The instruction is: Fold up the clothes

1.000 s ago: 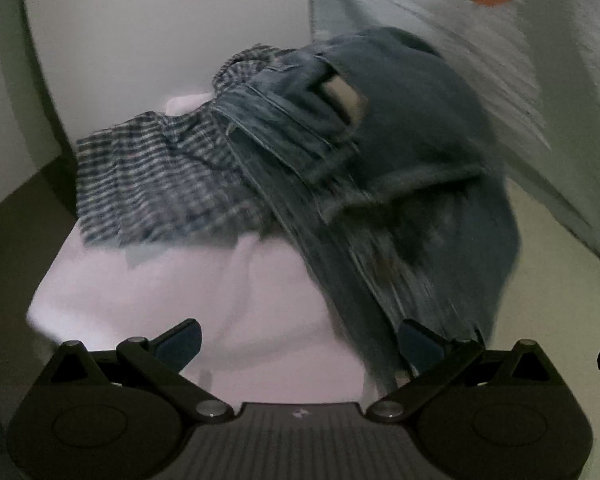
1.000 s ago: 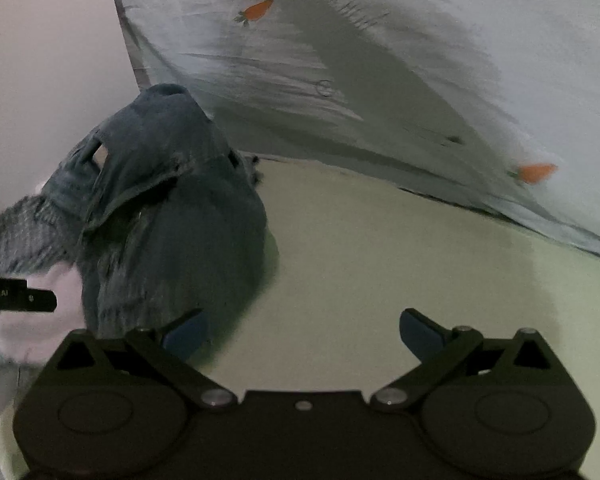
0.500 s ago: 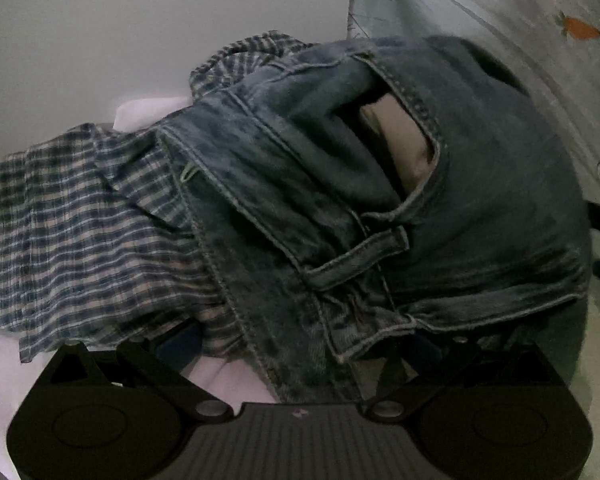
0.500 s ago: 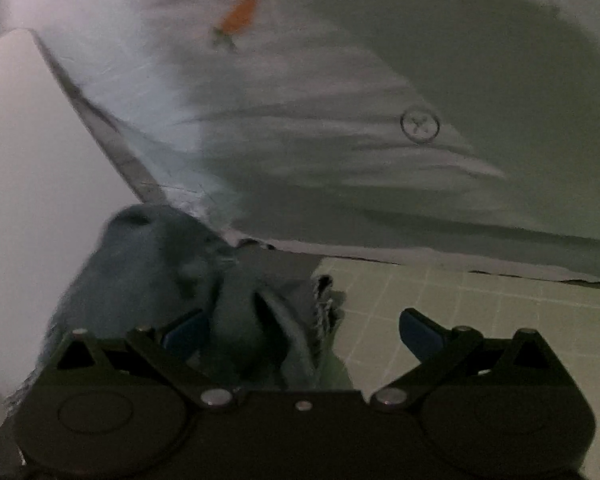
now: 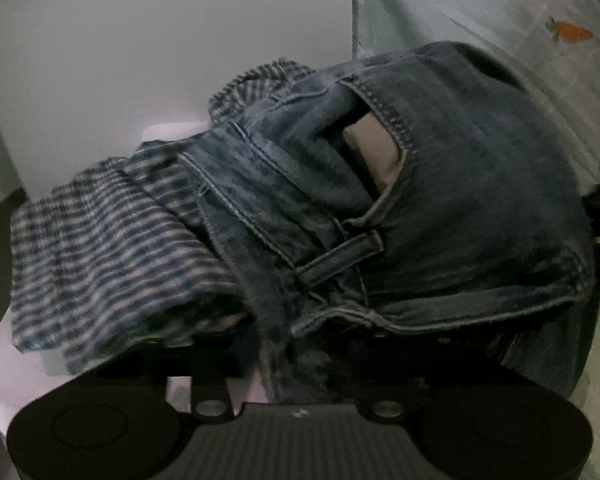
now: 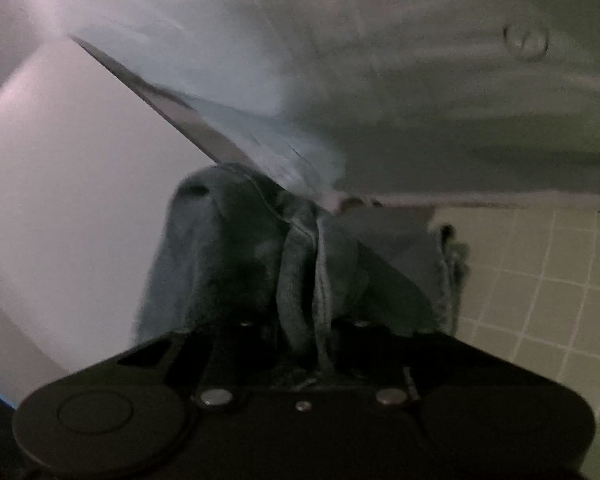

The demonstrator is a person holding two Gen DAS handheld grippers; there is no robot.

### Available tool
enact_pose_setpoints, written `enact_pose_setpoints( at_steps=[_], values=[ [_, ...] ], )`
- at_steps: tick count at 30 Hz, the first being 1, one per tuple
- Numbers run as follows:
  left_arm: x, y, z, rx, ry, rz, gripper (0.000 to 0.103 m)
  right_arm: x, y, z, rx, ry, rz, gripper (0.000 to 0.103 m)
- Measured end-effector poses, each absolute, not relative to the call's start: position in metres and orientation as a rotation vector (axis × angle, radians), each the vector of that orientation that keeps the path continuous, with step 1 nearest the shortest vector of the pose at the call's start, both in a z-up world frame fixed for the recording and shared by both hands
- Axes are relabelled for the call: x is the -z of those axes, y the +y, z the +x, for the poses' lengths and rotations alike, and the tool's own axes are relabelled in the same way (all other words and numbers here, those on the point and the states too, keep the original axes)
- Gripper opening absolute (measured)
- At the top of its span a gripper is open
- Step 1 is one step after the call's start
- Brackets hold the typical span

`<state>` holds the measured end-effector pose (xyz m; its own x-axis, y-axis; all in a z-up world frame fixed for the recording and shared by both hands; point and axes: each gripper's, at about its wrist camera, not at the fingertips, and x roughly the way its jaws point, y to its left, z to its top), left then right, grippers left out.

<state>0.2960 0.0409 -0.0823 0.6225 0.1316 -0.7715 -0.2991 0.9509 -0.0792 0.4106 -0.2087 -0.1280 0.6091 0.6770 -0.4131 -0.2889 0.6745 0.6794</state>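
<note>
Underfoot, so to speak: a pale green surface [image 6: 548, 280] ruled in a light grid, seen at the lower right of the right wrist view. Behind it, a plain white wall [image 5: 140, 48] and a hanging pale sheet [image 5: 480, 8] printed with small orange carrots. Dim light throughout, both views somewhat blurred.

Heaped on the surface near the wall, a pair of blue denim jeans [image 5: 460, 208], crumpled, waistband, belt loop and a gaping pocket with tan lining turned up. Just left of them and partly under them, a blue-and-white checked shirt [image 5: 112, 256], bunched over something white [image 5: 16, 380].

Left gripper [image 5: 296, 356]: just closed down narrow, clamped on dark denim at the lower edge of the heap. Right gripper [image 6: 304, 332]: likewise just closed narrow, pinching a thick gathered fold of the jeans along a seam, denim rising between the jaws.
</note>
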Motion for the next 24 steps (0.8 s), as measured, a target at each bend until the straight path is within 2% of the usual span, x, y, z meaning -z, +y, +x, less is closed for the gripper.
enact_pose_setpoints(
  at_steps=[2, 3, 4, 5, 13, 24],
  values=[
    [0.072, 0.04, 0.285, -0.237, 0.846, -0.232, 0.026, 0.108, -0.222, 0.385, -0.596, 0.651, 0.64, 0.02],
    [0.067, 0.038, 0.279, -0.23, 0.836, -0.238, 0.019, 0.098, -0.226, 0.372, -0.591, 0.621, 0.646, 0.02],
    [0.061, 0.035, 0.273, -0.223, 0.826, -0.234, 0.002, 0.088, -0.234, 0.356, -0.579, 0.594, 0.653, 0.02],
    [0.055, 0.031, 0.266, -0.217, 0.814, -0.225, 0.0, 0.079, -0.241, 0.34, -0.567, 0.567, 0.661, 0.02],
    [0.02, -0.006, 0.211, -0.059, 0.749, -0.196, 0.0, 0.028, -0.313, 0.213, -0.403, 0.419, 0.726, 0.019],
    [0.04, -0.117, 0.122, 0.215, 0.867, -0.139, 0.001, 0.039, -0.453, 0.025, 0.056, 0.404, 0.749, 0.019]
  ],
)
